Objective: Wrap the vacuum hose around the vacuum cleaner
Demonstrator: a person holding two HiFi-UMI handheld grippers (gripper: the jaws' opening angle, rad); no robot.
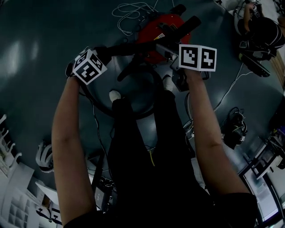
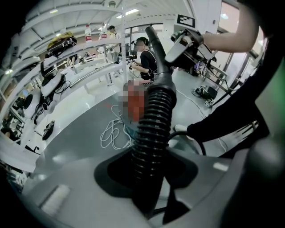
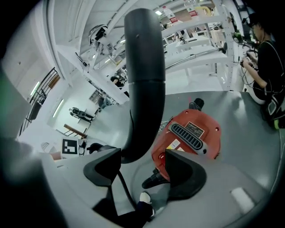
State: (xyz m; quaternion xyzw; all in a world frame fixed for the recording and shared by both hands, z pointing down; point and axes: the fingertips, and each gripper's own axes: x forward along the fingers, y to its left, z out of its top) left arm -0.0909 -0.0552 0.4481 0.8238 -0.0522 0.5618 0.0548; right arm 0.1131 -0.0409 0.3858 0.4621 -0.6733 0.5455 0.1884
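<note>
The red vacuum cleaner (image 1: 158,29) (image 3: 191,133) sits on the grey floor ahead of my feet. Its black hose (image 1: 133,46) runs across in front of it and loops on the floor around my shoes. My left gripper (image 1: 101,54) (image 2: 149,171) is shut on the ribbed part of the hose (image 2: 153,120). The smooth rigid tube (image 3: 142,75) at the hose's end passes between the jaws of my right gripper (image 1: 171,52) (image 3: 142,171). It leans on the left pad while the right pad stands clear of it, so this gripper is open.
A white cable (image 1: 131,11) (image 2: 111,131) lies coiled on the floor beyond the vacuum. A seated person (image 1: 260,26) is at the far right, with black gear (image 1: 234,129) on the floor near them. A white helmet (image 1: 44,156) and shelving stand at my left.
</note>
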